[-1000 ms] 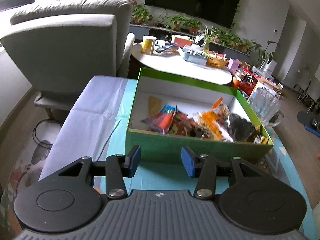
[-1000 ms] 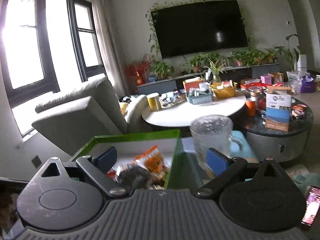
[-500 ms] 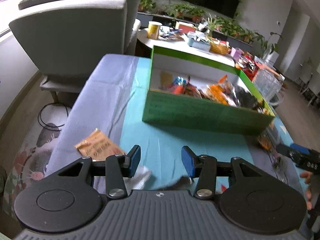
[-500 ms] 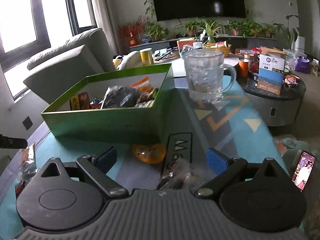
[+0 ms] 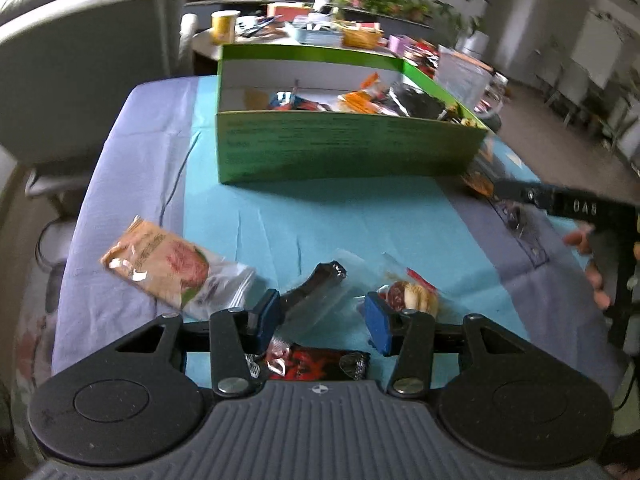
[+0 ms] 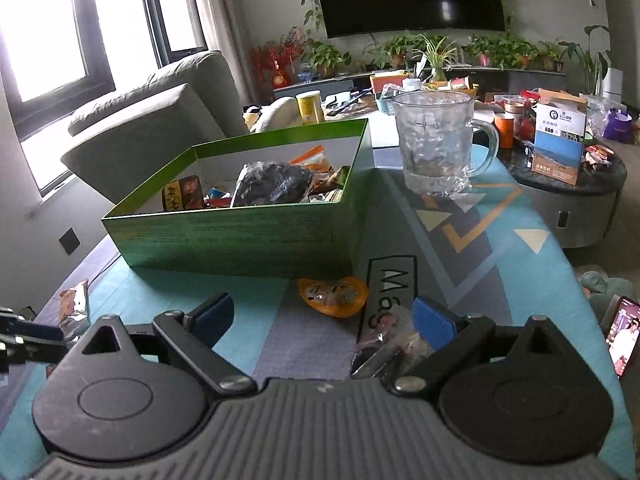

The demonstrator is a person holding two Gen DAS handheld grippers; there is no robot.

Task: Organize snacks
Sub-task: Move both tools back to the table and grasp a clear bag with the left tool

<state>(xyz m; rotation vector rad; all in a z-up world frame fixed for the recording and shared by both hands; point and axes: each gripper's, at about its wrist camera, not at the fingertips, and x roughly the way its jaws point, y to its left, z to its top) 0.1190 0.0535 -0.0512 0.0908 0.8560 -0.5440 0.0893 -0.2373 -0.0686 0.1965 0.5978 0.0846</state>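
Note:
A green box (image 5: 344, 152) with several snack packets inside stands on the blue cloth; it also shows in the right wrist view (image 6: 240, 236). My left gripper (image 5: 322, 318) is open low over loose snacks: a clear packet with a dark bar (image 5: 316, 292), a clear packet with round pieces (image 5: 408, 294), a red and black packet (image 5: 316, 364) and an orange packet (image 5: 160, 266) to the left. My right gripper (image 6: 324, 320) is open above the cloth, near an orange snack (image 6: 332, 294) and a clear packet (image 6: 388, 340).
A glass mug (image 6: 436, 144) stands right of the box. A grey armchair (image 6: 152, 120) is behind on the left. A cluttered round table (image 6: 360, 100) and a low dark table (image 6: 568, 184) are beyond. A phone (image 6: 620, 336) lies at the right edge.
Both grippers have pulled back and down from the box toward the near end of the cloth. Loose snack packets have come into view under and between the fingers. Both stay open.

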